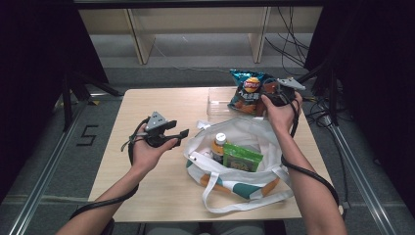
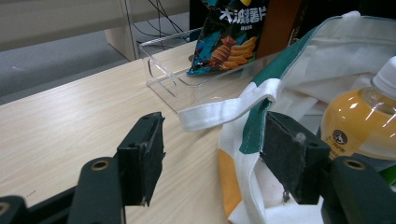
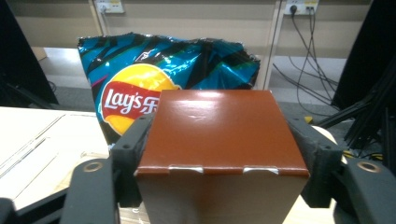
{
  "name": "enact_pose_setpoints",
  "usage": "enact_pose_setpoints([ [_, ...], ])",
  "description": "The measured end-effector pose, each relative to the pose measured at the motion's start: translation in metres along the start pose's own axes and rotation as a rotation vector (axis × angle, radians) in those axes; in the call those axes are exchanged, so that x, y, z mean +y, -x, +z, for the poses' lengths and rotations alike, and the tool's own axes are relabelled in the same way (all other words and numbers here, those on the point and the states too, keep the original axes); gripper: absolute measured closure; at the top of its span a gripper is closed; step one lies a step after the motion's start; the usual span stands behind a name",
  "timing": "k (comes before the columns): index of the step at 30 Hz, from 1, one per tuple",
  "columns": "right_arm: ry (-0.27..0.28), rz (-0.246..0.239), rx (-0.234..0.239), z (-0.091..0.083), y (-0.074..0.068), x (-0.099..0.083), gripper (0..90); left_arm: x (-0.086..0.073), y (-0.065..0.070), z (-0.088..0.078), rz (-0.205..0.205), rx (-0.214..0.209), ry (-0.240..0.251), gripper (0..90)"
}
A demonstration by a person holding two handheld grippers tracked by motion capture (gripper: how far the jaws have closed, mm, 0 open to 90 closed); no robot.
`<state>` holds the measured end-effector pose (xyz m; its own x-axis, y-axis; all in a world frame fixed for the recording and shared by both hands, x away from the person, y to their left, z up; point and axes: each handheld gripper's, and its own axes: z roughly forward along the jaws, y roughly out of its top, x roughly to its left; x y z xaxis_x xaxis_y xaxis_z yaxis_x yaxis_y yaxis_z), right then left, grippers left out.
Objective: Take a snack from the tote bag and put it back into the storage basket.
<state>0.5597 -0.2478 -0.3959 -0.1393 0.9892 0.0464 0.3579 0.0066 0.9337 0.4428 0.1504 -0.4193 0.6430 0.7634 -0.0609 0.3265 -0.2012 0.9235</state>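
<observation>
Brown box (image 3: 223, 140) sits between the jaws of the right gripper (image 3: 223, 154) at centre frame in the right gripper view, both pads against its sides in a grip. Behind it, filling the upper middle, stands a blue chip bag (image 3: 154, 74). In the high view that gripper (image 1: 283, 94) is at upper right, over a clear tray (image 1: 218, 100) on the table (image 1: 147, 105). At left of centre, the left gripper (image 1: 172, 137) is held open and empty beside a white tote bag (image 1: 244, 129), which holds an orange drink bottle (image 1: 219, 147) and a green packet (image 1: 242, 156).
</observation>
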Motion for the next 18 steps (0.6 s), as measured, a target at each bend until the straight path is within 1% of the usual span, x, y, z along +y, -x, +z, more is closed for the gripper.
enact_pose_setpoints([
  [1,0.002,-0.003,0.000,0.000,0.000,0.000,31.7,0.000,0.000,0.000,-0.001,0.000,0.000,37.9],
  [2,-0.005,0.010,0.005,-0.001,-0.001,0.000,30.6,0.000,0.000,-0.001,0.003,0.006,-0.004,37.9],
  [3,-0.009,0.011,0.006,-0.002,-0.001,0.001,29.4,0.001,0.000,-0.001,0.003,0.005,-0.004,37.9],
  [4,-0.006,0.006,0.010,-0.002,0.000,0.001,28.6,0.001,0.000,-0.001,0.003,0.005,-0.004,37.9],
  [5,0.005,-0.011,0.014,-0.001,0.001,0.001,28.0,0.001,0.000,-0.001,0.003,0.005,-0.004,37.9],
  [6,0.000,-0.003,0.021,-0.003,0.001,0.001,27.3,0.000,0.000,-0.001,0.002,0.005,-0.003,37.9],
  [7,0.011,-0.011,0.020,-0.003,0.001,0.001,26.7,0.000,0.000,-0.001,0.002,0.005,-0.003,37.9],
  [9,0.006,0.002,0.023,-0.006,0.000,0.002,26.1,0.000,0.000,0.000,0.000,0.001,0.000,37.8],
  [10,0.003,-0.007,0.033,-0.007,0.000,0.003,25.9,0.000,0.001,0.000,0.000,0.001,0.000,37.8],
  [12,-0.003,0.001,0.038,-0.010,0.000,0.004,25.5,0.000,0.001,-0.001,-0.002,0.006,-0.003,37.8],
  [13,-0.002,-0.014,0.039,-0.011,0.001,0.005,25.5,0.001,0.001,-0.001,0.003,0.005,-0.004,37.8],
  [16,0.005,-0.012,0.047,-0.016,0.001,0.007,25.2,0.000,0.000,0.000,0.001,0.000,0.000,37.8],
  [17,0.012,-0.023,0.042,-0.016,0.001,0.006,25.1,0.000,0.001,0.000,0.000,0.001,0.000,37.8],
  [18,0.002,-0.003,0.048,-0.018,0.000,0.006,25.1,0.000,0.001,0.000,0.000,0.000,-0.001,37.8],
])
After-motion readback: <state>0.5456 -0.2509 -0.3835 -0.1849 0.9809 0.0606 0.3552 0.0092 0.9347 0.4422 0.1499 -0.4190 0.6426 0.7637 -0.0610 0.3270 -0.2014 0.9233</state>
